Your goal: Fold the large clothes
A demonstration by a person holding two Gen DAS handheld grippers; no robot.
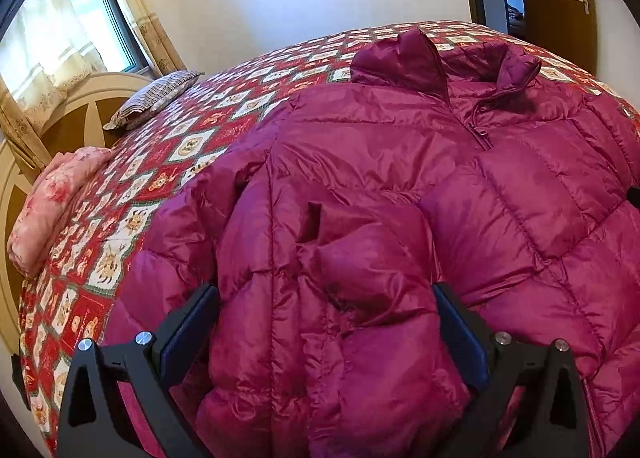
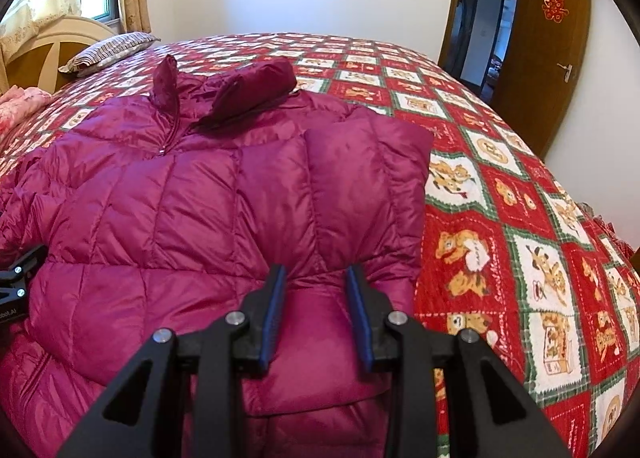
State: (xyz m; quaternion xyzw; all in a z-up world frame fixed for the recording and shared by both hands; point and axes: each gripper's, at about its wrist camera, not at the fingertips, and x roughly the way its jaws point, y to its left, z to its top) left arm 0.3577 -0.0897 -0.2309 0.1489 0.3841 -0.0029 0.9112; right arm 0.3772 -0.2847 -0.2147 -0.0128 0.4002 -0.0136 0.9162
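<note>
Left wrist view: the left claw (image 1: 326,300) stands wide, straddling a sleeve of the jacket (image 1: 400,197), which runs lengthwise away from it, collar far. Right wrist view: the right claw (image 2: 316,278) is narrow, pinching a jacket (image 2: 180,197) fold on the bed (image 2: 520,217).

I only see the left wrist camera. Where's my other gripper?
Observer: The right gripper sits low on the jacket front.
Child: Is it holding something?
Observer: Its fingers seem to pinch the end of a sleeve; the cloth bunches there.
Child: Where does that sleeve go?
Observer: It lies folded over the front, beside bare quilt.
</note>
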